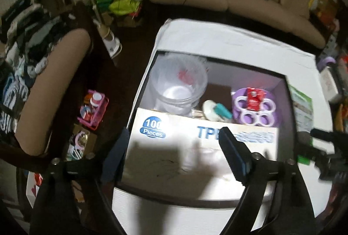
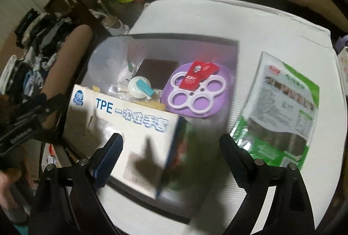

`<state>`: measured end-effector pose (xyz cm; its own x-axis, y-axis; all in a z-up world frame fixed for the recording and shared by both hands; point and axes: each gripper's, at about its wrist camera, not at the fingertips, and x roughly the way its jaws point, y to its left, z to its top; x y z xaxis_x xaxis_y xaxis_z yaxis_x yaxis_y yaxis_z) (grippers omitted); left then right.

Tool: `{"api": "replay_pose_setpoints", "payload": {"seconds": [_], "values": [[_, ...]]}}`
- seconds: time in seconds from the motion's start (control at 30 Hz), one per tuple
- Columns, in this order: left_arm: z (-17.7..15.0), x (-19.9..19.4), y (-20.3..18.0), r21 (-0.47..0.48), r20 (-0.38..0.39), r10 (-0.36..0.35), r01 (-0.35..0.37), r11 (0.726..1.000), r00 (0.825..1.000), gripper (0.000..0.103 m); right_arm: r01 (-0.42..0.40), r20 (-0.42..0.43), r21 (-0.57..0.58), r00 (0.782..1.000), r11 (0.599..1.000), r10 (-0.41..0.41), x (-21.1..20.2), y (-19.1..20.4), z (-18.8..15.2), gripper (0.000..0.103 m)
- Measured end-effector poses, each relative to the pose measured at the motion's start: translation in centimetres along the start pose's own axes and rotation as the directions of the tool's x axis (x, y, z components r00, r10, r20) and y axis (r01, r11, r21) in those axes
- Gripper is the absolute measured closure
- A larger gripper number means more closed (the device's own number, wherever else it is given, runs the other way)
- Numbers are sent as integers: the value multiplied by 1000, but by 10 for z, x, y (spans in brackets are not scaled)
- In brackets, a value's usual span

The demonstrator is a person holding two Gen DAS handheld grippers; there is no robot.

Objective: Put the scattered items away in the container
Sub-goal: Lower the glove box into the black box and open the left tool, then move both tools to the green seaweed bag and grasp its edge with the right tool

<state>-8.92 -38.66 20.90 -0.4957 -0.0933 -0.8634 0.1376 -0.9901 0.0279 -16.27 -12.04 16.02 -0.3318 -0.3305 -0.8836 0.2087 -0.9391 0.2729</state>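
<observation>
A: Left wrist view first. What do you see?

B: The left gripper [image 1: 174, 147] hangs over the container [image 1: 285, 108], a dark-rimmed box on the white table [image 1: 217, 39]. Its jaws stand apart with nothing between them. Inside the box lie a white glove box [image 1: 195, 147], a clear plastic tub [image 1: 178, 84], a purple egg tray [image 1: 254, 106] with a red sachet [image 1: 254, 98] on it, and a small white-and-teal item I cannot identify. The green snack bag [image 1: 302, 108] shows only as a strip beyond the box's right wall.

A: And the right wrist view?

B: The right gripper [image 2: 171, 145] is also spread wide and empty, above the container's near right corner. The left gripper appears at the left edge. The snack bag lies flat on the table, just beside the box and outside it, apparently the last item to tidy.

A: How would it handle?

B: Light, soft and crinkly, I judge, with a slick film. Pinching the flat sealed edge nearest the gripper seems safest; a grip on the puffy middle could slip or crush the contents.
</observation>
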Motion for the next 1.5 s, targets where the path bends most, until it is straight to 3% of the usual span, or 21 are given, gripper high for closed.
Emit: {"api": "replay_pose_setpoints", "payload": {"seconds": [0.13,0.27,0.37,0.53,0.7,0.93,1.1,1.37,1.5], "values": [[-22,-32,-34,59,62,-43,39,997,997,5,-4,80,-25,997,1000,6,-42,-38,-14,11],[-53,-49,-89,109,93,-148,138,984,985,4,40,140,-10,989,999,-38,-77,-92,-38,11],[-79,-52,-147,153,104,-241,224,962,965,4,70,147,55,986,996,-77,-90,-143,-60,11],[-120,-28,-248,214,65,-332,312,926,941,4,71,123,227,987,971,-101,-94,-234,-100,11],[-143,21,-310,229,18,-343,330,916,939,4,62,105,338,989,939,-103,-82,-292,-130,11],[-159,96,-335,180,-92,-327,338,924,941,4,-46,113,370,994,928,4,-41,-335,-136,11],[-162,119,-343,203,-62,-292,299,933,954,4,-114,116,395,991,912,73,-12,-358,-120,21],[-132,135,-350,262,-38,-230,232,937,972,4,-243,179,437,967,866,181,16,-381,-89,22],[-124,151,-350,270,-67,-200,210,940,978,4,-255,196,401,962,880,189,20,-378,-79,21]]}}
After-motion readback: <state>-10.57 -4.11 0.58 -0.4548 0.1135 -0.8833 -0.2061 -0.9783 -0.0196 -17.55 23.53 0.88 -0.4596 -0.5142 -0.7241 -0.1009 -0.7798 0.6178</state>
